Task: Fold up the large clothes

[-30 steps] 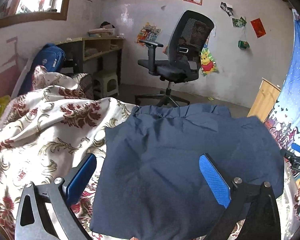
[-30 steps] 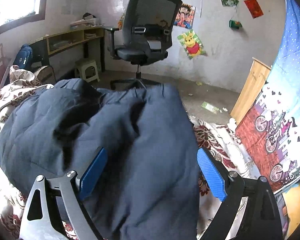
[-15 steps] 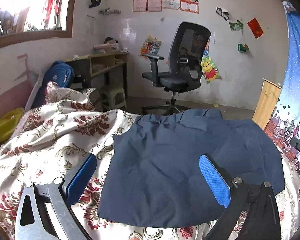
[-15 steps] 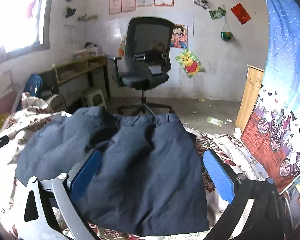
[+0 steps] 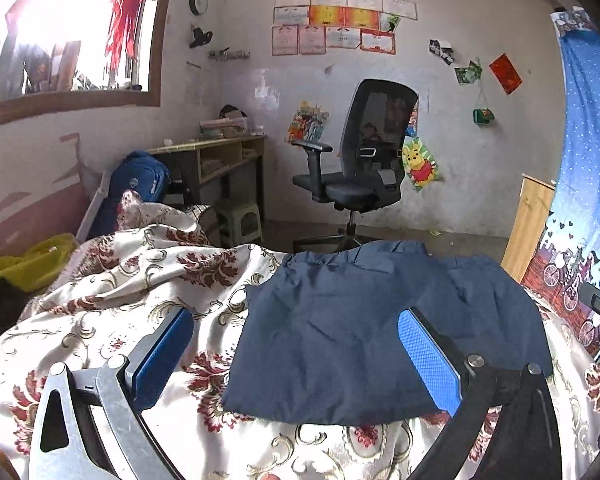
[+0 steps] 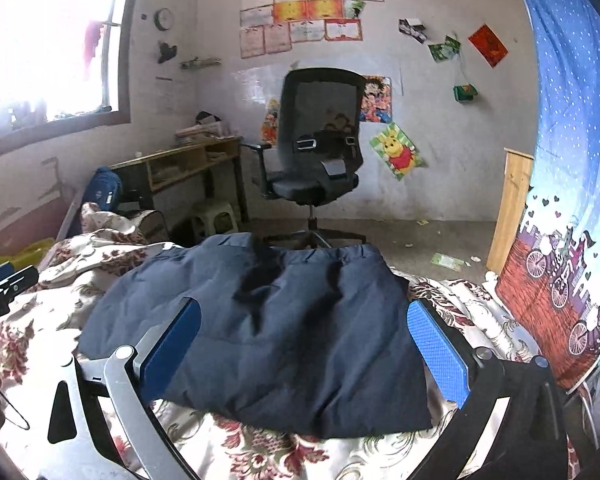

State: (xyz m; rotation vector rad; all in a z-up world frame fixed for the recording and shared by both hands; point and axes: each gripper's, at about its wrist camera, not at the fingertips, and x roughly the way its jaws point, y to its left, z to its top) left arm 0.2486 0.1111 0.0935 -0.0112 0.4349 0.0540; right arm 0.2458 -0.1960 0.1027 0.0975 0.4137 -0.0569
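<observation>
Navy folded garment (image 5: 380, 332) lying flat on the floral bedspread (image 5: 140, 280), waistband edge toward the office chair (image 5: 364, 160), long axis running side to side. Left gripper (image 5: 296, 352) spread wide, empty, hovering at the near hem. Right gripper (image 6: 304, 344) likewise wide and empty, garment (image 6: 280, 328) straight ahead and below. Neither hand clearly nearer

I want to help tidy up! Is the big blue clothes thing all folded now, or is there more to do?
Mostly done, it seems. The navy garment lies folded in a flat block on the flowery bedspread. Nothing is in hand: the left gripper and right gripper are open and empty above it. What may be left: one more fold or smoothing the wrinkles.
</observation>
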